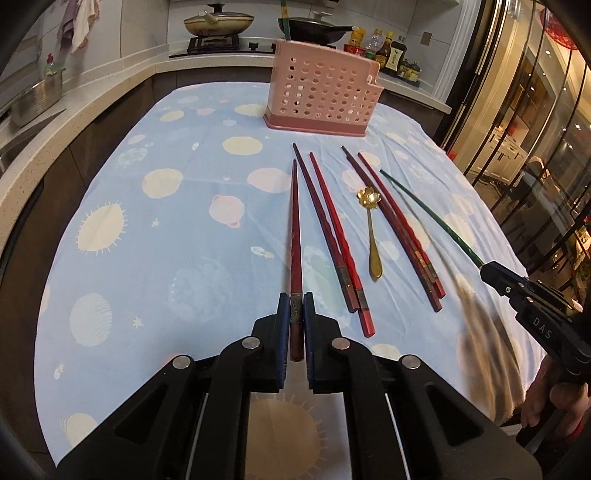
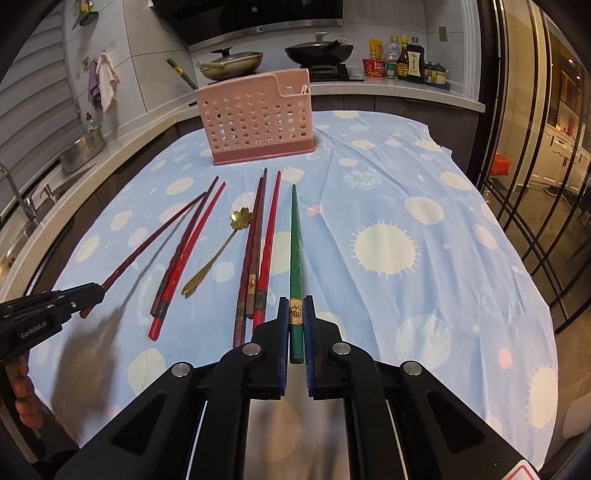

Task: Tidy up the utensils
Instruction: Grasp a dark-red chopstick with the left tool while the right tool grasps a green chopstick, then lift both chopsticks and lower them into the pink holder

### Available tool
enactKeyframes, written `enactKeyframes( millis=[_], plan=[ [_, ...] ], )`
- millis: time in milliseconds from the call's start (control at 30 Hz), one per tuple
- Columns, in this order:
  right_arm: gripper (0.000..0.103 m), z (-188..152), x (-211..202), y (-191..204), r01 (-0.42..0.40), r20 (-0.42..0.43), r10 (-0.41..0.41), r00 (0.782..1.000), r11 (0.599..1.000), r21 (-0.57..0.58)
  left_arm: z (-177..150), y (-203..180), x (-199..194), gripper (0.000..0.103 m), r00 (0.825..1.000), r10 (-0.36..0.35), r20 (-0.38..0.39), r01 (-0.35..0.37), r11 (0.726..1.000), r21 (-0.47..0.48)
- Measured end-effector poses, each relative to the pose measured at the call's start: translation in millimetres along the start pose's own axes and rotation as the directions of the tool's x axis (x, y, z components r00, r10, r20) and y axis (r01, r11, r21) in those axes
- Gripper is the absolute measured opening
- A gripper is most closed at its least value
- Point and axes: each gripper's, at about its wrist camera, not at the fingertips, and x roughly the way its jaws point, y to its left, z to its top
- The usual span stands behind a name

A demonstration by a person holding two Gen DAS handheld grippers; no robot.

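My left gripper (image 1: 296, 302) is shut on a dark red chopstick (image 1: 294, 236), held above the cloth and pointing at the pink perforated utensil holder (image 1: 323, 92). My right gripper (image 2: 296, 304) is shut on a green chopstick (image 2: 294, 240) with a gold band, also lifted. It shows at the right of the left wrist view (image 1: 491, 271). Two pairs of red chopsticks (image 1: 332, 236) (image 1: 399, 229) and a gold flower spoon (image 1: 371, 229) lie on the cloth between the grippers. Another green chopstick (image 2: 181, 74) stands in the holder (image 2: 258, 118).
The table has a blue planet-print cloth (image 1: 166, 221). Behind it are a counter with two pans (image 1: 219, 24), sauce bottles (image 2: 402, 59) and a steel pot by the sink (image 2: 83, 147). A glass cabinet (image 1: 535, 129) stands at the right.
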Motion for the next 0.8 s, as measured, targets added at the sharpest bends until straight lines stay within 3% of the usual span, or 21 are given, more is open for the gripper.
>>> enactKeyframes(
  millis=[333,800],
  plan=[
    [0.007,46.0,-39.9,-8.8,-0.041,0.145,0.037,0.989,0.999,0.024,42.5,-2.7,-44.7,0.007,0.988,-0.014,0.153,0.012,1.0,0.014],
    [0.007,123.4,-52.0,-24.9,-0.079,0.293,0.067,0.954,0.996,0.03,124.1,-10.0,-71.8,0.007,0.944,0.009,0.331,-0.029,0.998,0.056]
  ],
)
